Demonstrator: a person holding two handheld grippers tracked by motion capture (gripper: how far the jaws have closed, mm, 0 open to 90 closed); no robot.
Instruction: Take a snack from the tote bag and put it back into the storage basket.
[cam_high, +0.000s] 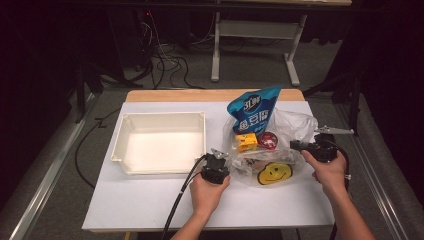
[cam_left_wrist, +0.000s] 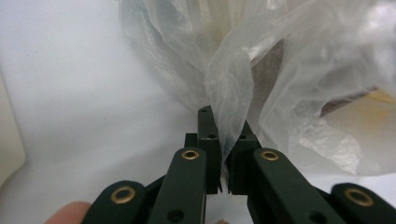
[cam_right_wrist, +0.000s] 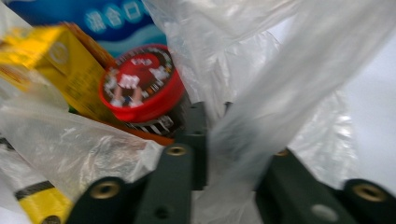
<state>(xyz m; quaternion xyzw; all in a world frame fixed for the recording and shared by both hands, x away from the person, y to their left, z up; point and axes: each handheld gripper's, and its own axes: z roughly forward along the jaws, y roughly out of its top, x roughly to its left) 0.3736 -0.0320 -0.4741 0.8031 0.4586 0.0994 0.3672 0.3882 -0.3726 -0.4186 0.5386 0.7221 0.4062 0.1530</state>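
A clear plastic bag (cam_high: 292, 124) lies on the white table (cam_high: 150, 200), right of the middle. It holds a blue snack pouch (cam_high: 252, 112), a yellow box (cam_high: 246, 142), a red-lidded cup (cam_high: 268, 140) and a yellow smiley-face item (cam_high: 274, 173). My left gripper (cam_high: 225, 160) is at the bag's left edge. In the left gripper view its jaws (cam_left_wrist: 224, 140) are shut on a fold of the bag film (cam_left_wrist: 303, 70). My right gripper (cam_high: 296, 146) is at the bag's right edge, and its jaws (cam_right_wrist: 219, 135) pinch the film (cam_right_wrist: 289, 70) beside the red-lidded cup (cam_right_wrist: 140, 88) and yellow box (cam_right_wrist: 60, 65).
An empty white tray (cam_high: 162, 116) sits left of the bag, close to my left gripper. A wooden strip (cam_high: 200, 95) runs along the table's far edge. Black cables trail from both grippers over the near edge. Dark floor and a desk frame lie beyond.
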